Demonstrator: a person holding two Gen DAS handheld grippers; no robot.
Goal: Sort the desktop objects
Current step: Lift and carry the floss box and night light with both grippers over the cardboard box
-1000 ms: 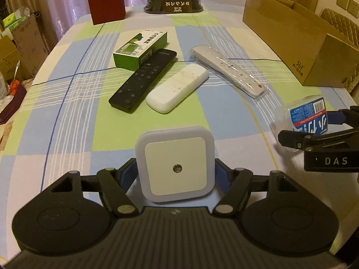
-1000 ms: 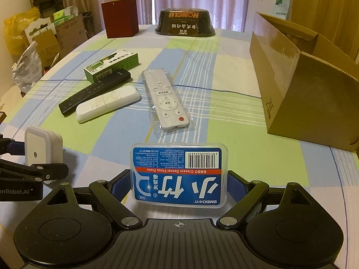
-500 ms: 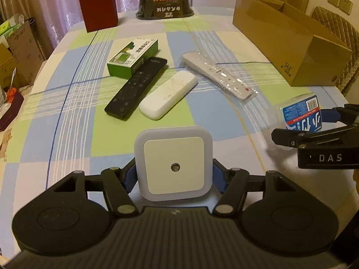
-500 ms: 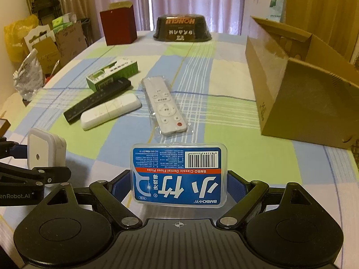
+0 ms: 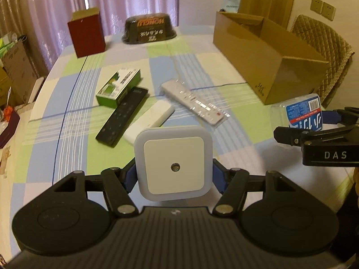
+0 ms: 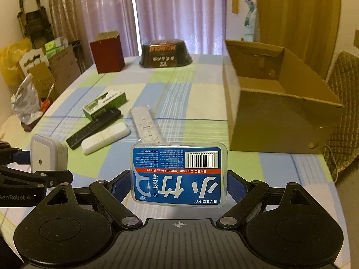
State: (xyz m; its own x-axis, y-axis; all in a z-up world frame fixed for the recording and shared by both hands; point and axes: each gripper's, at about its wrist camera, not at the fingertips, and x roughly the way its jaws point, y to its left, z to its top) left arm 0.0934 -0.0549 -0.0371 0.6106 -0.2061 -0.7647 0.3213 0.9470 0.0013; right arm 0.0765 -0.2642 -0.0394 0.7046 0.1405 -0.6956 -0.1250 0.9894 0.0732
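Two grippers hang above a checked tablecloth (image 5: 71, 121), each already loaded. The left gripper (image 5: 174, 174) is closed on a square white night light (image 5: 174, 162), its blue pads pressing both sides and the face turned to the camera. The right gripper (image 6: 179, 185) is clamped across a floss box (image 6: 179, 174), label upside down. Both items are clear of the table.

Ahead and to the right stands an open cardboard box (image 6: 276, 121), its floor visible in the right view and nothing seen inside. It looks the likely destination, though the task names none. Three remotes, black (image 5: 122, 116), small white (image 5: 150, 122) and a long one in plastic wrap (image 5: 194, 102), lie beside a green carton (image 5: 119, 87) mid-table, untouched.

To do the carry well, each load should travel high enough to clear the box's near wall, then go down inside before the jaws part. The grippers sit close together, so going one at a time would avoid a clash.
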